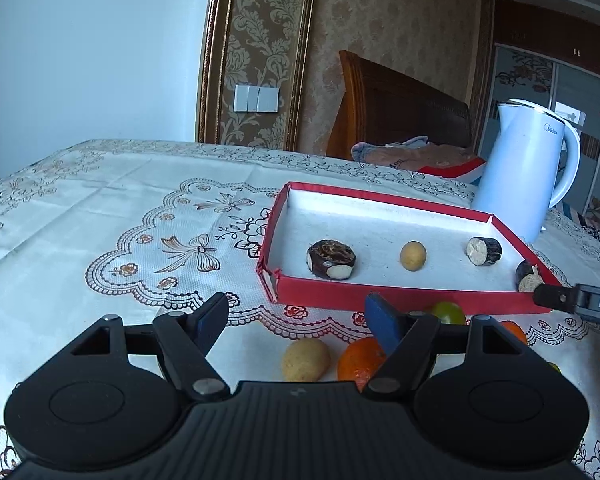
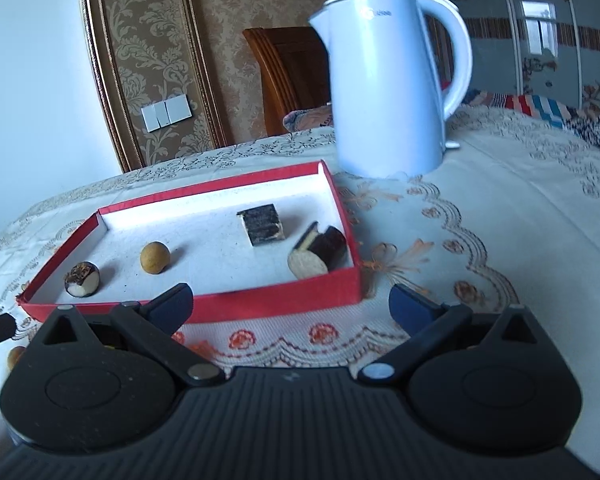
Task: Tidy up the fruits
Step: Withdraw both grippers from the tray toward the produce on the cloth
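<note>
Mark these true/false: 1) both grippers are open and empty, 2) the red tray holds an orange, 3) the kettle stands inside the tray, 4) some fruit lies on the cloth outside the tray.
1) True: the left gripper and right gripper are open, nothing between the fingers.
2) False: the red tray holds dark cut pieces and a small tan fruit; the orange lies on the tablecloth.
3) False: the white kettle stands on the cloth behind the tray.
4) True: a tan fruit, the orange and a green fruit lie outside it.

Bare tablecloth (image 1: pixel 112 208) wide open left of red tray (image 1: pixel 380 294), tray floor roomy between scattered pieces, white kettle (image 2: pixel 384 92) blocking behind tray's far right corner, orange (image 1: pixel 358 360) and yellow fruit (image 1: pixel 305 360) crowding tray's near wall.
</note>
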The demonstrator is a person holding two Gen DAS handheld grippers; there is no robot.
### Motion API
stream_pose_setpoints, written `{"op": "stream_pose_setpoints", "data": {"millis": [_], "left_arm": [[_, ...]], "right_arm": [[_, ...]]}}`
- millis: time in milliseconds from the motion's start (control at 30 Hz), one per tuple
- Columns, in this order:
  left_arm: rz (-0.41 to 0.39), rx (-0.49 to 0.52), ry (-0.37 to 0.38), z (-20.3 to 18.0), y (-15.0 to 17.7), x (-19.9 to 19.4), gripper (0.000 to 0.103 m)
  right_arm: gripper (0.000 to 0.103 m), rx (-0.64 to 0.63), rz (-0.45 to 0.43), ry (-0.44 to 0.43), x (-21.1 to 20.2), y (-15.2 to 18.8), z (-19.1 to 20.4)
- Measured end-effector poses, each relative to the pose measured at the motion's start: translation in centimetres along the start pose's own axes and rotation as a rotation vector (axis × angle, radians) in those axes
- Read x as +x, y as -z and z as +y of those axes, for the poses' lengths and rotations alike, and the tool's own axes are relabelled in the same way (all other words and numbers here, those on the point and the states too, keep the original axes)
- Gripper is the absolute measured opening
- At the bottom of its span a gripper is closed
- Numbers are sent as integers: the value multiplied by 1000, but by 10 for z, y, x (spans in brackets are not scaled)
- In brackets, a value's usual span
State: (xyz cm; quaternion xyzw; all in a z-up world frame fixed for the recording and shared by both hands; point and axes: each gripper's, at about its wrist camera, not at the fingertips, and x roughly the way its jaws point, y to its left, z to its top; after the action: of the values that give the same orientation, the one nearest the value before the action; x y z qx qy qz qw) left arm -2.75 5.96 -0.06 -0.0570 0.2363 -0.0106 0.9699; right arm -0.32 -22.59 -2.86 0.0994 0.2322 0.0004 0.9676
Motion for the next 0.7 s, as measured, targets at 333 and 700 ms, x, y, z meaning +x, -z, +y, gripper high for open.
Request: {"op": "stream_pose_setpoints", "data": {"millis": [333, 700], "left_arm": [[20, -54, 1, 10, -2, 3, 75], [29, -57, -1, 11, -1, 5, 75]], "right_arm": [[103, -124, 29, -83, -47, 31, 6], [103, -345, 64, -57, -59, 46, 44]]}}
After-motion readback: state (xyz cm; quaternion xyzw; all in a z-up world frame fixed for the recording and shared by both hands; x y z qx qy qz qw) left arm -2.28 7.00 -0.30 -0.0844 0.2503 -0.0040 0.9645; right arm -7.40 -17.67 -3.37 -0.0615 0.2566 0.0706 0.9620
